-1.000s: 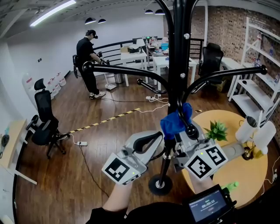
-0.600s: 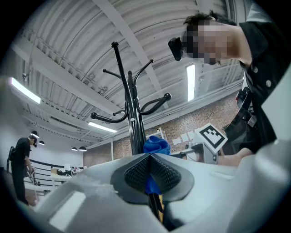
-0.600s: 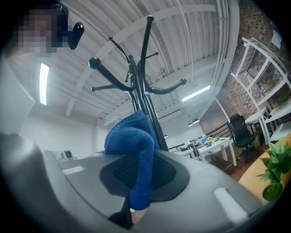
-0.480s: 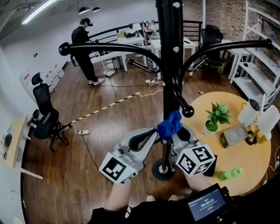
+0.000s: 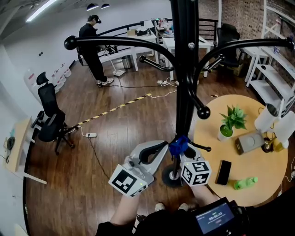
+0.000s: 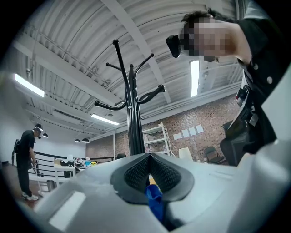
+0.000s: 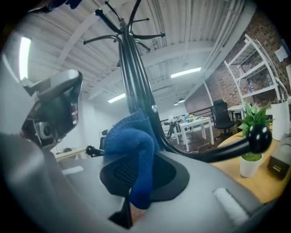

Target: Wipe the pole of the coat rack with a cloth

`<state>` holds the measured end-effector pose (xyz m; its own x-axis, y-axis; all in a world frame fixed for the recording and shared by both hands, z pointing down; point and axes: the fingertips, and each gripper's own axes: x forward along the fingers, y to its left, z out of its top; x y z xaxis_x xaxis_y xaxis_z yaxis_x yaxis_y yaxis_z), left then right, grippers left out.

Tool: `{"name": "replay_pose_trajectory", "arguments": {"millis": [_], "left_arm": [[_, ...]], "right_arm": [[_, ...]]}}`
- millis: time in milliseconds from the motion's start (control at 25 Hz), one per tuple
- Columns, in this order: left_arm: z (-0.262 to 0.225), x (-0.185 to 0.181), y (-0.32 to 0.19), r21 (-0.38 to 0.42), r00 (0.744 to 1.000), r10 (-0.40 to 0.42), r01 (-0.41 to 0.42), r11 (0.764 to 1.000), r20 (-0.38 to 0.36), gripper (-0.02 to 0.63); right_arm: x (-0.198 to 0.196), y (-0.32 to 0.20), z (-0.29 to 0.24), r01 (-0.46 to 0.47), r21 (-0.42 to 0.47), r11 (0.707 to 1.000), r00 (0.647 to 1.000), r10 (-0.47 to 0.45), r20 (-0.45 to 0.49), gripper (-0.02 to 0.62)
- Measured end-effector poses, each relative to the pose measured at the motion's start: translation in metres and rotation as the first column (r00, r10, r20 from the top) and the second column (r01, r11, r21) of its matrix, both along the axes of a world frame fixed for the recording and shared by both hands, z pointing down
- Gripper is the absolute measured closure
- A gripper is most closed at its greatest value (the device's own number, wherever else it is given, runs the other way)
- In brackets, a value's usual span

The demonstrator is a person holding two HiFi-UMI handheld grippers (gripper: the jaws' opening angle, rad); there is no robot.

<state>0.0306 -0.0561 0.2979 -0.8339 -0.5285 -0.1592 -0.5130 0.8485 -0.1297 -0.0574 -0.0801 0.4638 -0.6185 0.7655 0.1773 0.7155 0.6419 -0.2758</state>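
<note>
Room, open workspace.
- Floor (image 5: 115,124): dark wood planks; a yellow-and-black striped tape line (image 5: 115,108) runs across it, a white power strip (image 5: 91,135) with cable lies near.
- Walls: white wall (image 5: 27,50) at left, brick wall (image 5: 244,14) at right.
- Ceiling (image 6: 68,45): white, ribbed, with beams; one tube light (image 5: 46,10), dark pendant lamps (image 5: 92,6).
- Furniture: black office chair (image 5: 50,120); wood-topped desk (image 5: 16,147) at left edge; white tables (image 5: 129,44) at back, beside a black railing (image 5: 115,30); white shelving (image 5: 276,50) at right.
- Round wooden bench (image 5: 258,179): carries a potted plant (image 5: 230,122), a black phone (image 5: 224,172), a green bottle (image 5: 244,183).
- One person (image 5: 94,46) stands at back.
</note>
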Motion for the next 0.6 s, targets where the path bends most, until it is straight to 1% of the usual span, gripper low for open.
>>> {"name": "replay_pose_trajectory", "arguments": {"millis": [160, 240, 320, 440, 520, 600], "left_arm": [[0.009, 0.0, 0.001, -0.014, 1.0, 0.0, 0.0, 1.0, -0.021, 0.603], [0.009, 0.0, 0.002, 0.002, 1.0, -0.002, 0.002, 1.0, -0.022, 0.603], [0.012, -0.001, 0.004, -0.02, 1.0, 0.0, 0.0, 1.0, -0.03, 0.603], [0.007, -0.003, 0.006, -0.017, 1.0, 0.001, -0.001, 1.0, -0.017, 0.603], [0.0, -0.005, 0.009, 0.003, 1.0, -0.001, 0.001, 1.0, -0.004, 0.603], [-0.005, -0.008, 0.011, -0.005, 1.0, 0.003, -0.003, 1.0, 0.005, 0.603]], "right_arm": [[-0.001, -0.002, 0.03, 0.0, 0.037, 0.999, 0.998, 0.003, -0.061, 0.548], [0.0, -0.002, 0.033, 0.0, 0.05, 0.999, 0.998, 0.004, -0.067, 0.548], [0.001, -0.002, 0.029, 0.003, 0.057, 0.998, 0.998, 0.001, -0.069, 0.548], [0.001, -0.001, 0.007, 0.007, 0.022, 1.0, 0.999, -0.006, -0.048, 0.548], [0.002, 0.0, -0.016, 0.011, -0.016, 1.0, 0.999, -0.011, -0.03, 0.548], [0.003, 0.001, -0.047, 0.017, -0.058, 0.998, 1.0, -0.016, 0.004, 0.548]]}}
